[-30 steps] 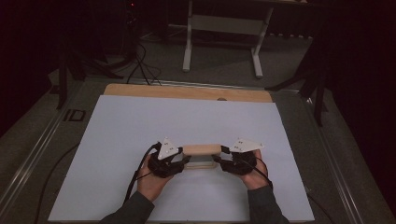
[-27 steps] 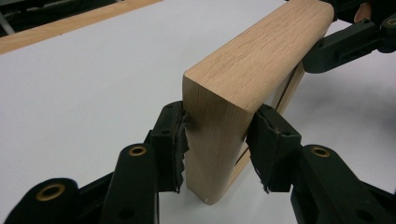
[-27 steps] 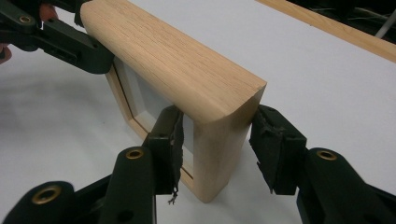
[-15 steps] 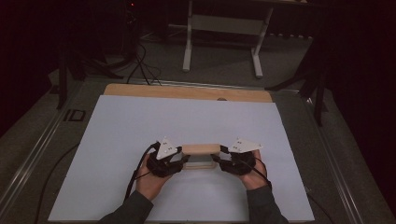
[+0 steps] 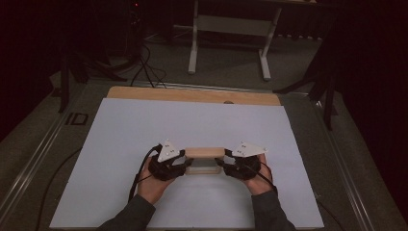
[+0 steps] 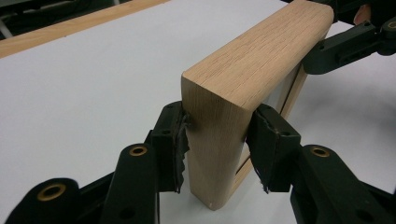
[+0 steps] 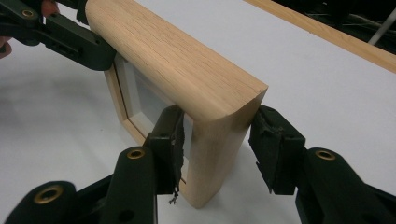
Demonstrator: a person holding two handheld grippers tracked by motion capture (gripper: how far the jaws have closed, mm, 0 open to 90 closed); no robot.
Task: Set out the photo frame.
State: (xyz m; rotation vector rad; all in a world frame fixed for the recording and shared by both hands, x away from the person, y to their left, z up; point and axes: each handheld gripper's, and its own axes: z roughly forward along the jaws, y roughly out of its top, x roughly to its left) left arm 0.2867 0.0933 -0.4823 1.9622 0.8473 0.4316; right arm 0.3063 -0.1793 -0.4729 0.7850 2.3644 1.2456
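a light wooden frame (image 5: 205,159) stands upright on its edge on the white-covered bench (image 5: 120,130), and it sits right between the two tools. the left tool (image 5: 182,163) has the frame's left end between its jaws, and the right tool (image 5: 225,164) has the right end the same way, so the frame spans the whole gap from one tool to the other.

in the left gripper view the left tool (image 6: 217,149) is clamped on the frame (image 6: 243,79): both black pads press against the two broad faces of the upright side piece, low down near the bench. in the right gripper view the right tool (image 7: 217,144) grips less plainly. its near pad lies against the glazed face of the frame (image 7: 177,60), while the far pad stands just beside the back face and looks to be touching it, though a thin gap cannot be ruled out.

as a judgement of progress: the reaching and the taking hold look done, since each end of the frame is already inside a tool. the frame's lower edge appears to rest on the bench in both gripper views, so any lift, carry or laying down is yet to come. the rest of the white sheet beyond the tools gives no hint of where the frame should go. the right tool's grip may want firming before the frame is raised.
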